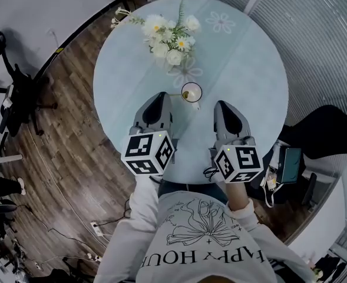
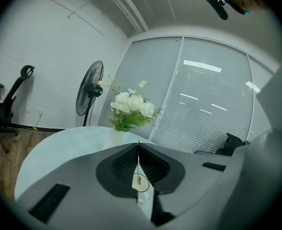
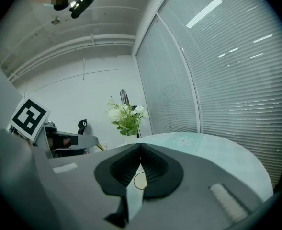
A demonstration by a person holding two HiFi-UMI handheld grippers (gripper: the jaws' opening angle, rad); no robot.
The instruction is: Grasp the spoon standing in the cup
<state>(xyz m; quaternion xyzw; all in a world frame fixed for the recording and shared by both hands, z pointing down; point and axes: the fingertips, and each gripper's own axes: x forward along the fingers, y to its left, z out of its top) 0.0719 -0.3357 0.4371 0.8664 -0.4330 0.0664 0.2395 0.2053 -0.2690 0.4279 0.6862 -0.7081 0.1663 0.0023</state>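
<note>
At the far left, well away from the cup [image 1: 198, 93], a black office chair [image 1: 17, 87] stands on the wooden floor [image 1: 73, 134]. The cup itself stands on the round table with a pale blue cloth [image 1: 244, 58], near the edge where the person is. The left gripper [image 1: 159, 96] is just to the lower left of the cup and does not touch it; its jaws are clenched together and there is nothing between them. The spoon [image 1: 178, 94] stands in the cup, and its thin handle leans out to the left, toward the tip of the left gripper, but no jaw holds it. Beyond the cup is a bouquet of white flowers [image 1: 170, 40]. The right gripper [image 1: 221, 105] is to the lower right of the cup, also apart from it, and its jaws are pressed together and empty too. In both gripper views only the rim of the cup shows, low behind the closed tips.
</note>
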